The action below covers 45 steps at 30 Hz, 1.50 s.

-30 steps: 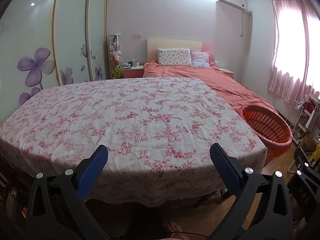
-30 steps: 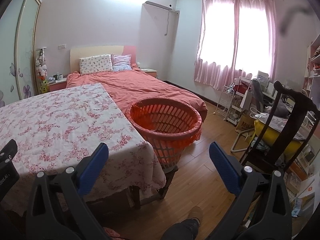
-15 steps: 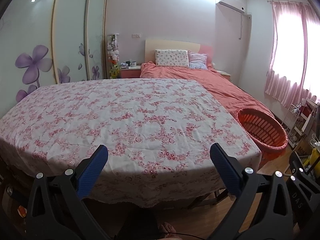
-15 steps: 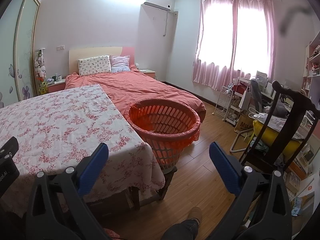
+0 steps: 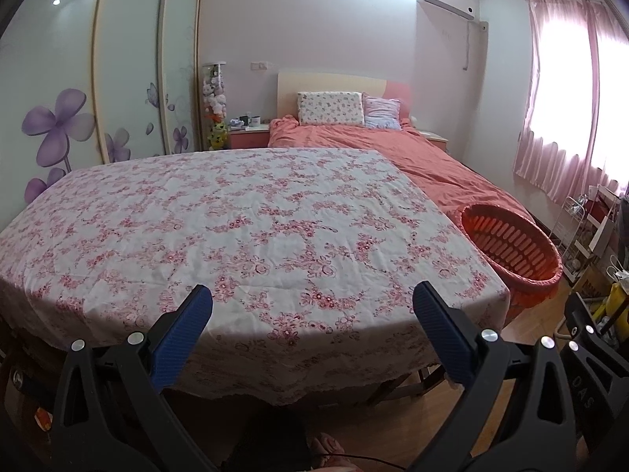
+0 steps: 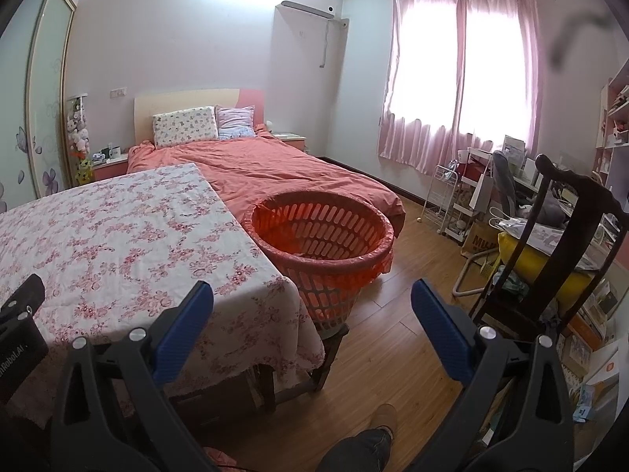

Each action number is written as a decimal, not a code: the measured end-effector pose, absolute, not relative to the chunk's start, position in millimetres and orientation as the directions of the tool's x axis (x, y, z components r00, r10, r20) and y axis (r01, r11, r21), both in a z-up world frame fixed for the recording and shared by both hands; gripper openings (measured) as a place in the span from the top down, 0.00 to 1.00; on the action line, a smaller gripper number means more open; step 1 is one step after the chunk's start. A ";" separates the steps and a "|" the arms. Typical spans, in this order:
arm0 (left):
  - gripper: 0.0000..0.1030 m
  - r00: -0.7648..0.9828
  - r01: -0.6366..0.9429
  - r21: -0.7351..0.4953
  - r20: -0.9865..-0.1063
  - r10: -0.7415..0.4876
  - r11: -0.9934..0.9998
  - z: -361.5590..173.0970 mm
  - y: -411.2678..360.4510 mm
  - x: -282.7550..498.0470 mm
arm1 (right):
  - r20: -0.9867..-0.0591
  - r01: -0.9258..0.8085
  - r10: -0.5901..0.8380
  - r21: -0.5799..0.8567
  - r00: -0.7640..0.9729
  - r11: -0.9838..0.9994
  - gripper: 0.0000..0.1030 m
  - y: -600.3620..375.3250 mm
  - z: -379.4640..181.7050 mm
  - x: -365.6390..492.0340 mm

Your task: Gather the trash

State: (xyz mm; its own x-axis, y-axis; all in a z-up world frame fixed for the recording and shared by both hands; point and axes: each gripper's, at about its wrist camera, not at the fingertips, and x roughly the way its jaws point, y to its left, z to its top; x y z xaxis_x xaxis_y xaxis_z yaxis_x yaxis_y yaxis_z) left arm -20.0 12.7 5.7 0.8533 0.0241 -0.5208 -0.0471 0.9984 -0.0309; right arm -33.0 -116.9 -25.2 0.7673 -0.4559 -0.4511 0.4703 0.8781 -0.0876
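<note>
An orange slatted basket (image 6: pixel 334 251) lined with an orange bag stands on a low stool at the right end of the table (image 6: pixel 118 236); the left wrist view has the basket (image 5: pixel 511 247) at its right. A pink floral cloth covers the table (image 5: pixel 236 228), and I see no trash on it. My left gripper (image 5: pixel 314 318) hangs open over the table's near edge with nothing between its blue pads. My right gripper (image 6: pixel 312 314) is open too, held near the table's right corner, short of the basket.
A bed (image 6: pixel 275 173) with an orange cover lies behind the table and basket. A dark wooden chair (image 6: pixel 550 259), a white rack (image 6: pixel 448 200) and a cluttered desk stand at the right. Wood floor (image 6: pixel 412 275) lies between. A person's shoe (image 6: pixel 383 417) is below.
Both grippers have drawn back and risen a little, so table and basket look slightly farther off. Both stay open.
</note>
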 end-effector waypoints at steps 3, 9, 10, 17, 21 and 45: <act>0.02 0.853 -0.042 -0.029 -0.522 0.021 0.999 5.6 11.0 -19.9 | -0.452 0.470 -0.455 -0.087 0.767 0.879 0.04 -117.6 -25.9 -33.1; 0.02 0.846 -0.040 -0.028 -0.533 0.018 0.999 3.8 9.7 -18.2 | -0.462 0.469 -0.451 -0.083 0.764 0.879 0.04 -118.4 -28.6 -32.4; 0.02 0.845 -0.039 -0.029 -0.534 0.018 0.999 3.5 9.3 -18.0 | -0.463 0.470 -0.451 -0.082 0.763 0.879 0.04 -118.2 -28.8 -32.3; 0.02 0.844 -0.039 -0.028 -0.536 0.018 0.999 3.2 8.6 -17.5 | -0.462 0.469 -0.451 -0.082 0.764 0.879 0.04 -118.2 -28.7 -32.1; 0.02 0.844 -0.039 -0.028 -0.536 0.017 0.999 3.1 8.7 -17.6 | -0.463 0.469 -0.451 -0.082 0.763 0.879 0.04 -118.2 -28.7 -32.1; 0.02 0.844 -0.038 -0.029 -0.537 0.016 0.999 2.9 9.0 -17.4 | -0.463 0.469 -0.451 -0.083 0.763 0.879 0.04 -118.5 -28.4 -32.0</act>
